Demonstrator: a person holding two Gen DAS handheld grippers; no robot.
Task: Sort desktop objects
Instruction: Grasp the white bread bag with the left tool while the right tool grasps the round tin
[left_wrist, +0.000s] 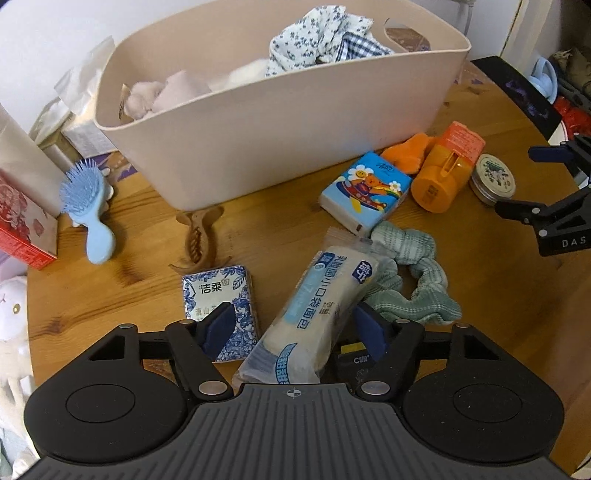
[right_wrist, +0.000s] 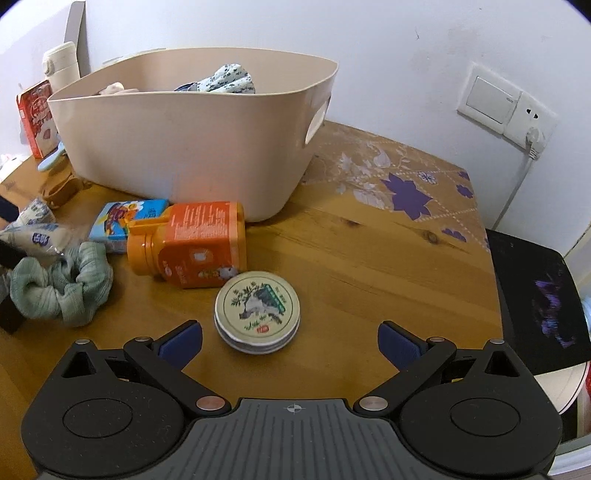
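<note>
A white wall switch (right_wrist: 489, 99) and a socket (right_wrist: 532, 120) with a white plug (right_wrist: 533, 142) sit on the wall to the right of the wooden table (right_wrist: 369, 258); a black pad with a purple print (right_wrist: 543, 295) lies just beyond the table's right edge.

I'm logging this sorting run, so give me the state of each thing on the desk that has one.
Bin: upright, holding cloth items.
Bread packet: sealed, lying between the left gripper fingers, not yet pinched.
Orange bottle: on its side, cap on.
Round tin: lid on, lying flat.
Right gripper: open, empty, over the tin.
Hair clip: lying closed.
</note>
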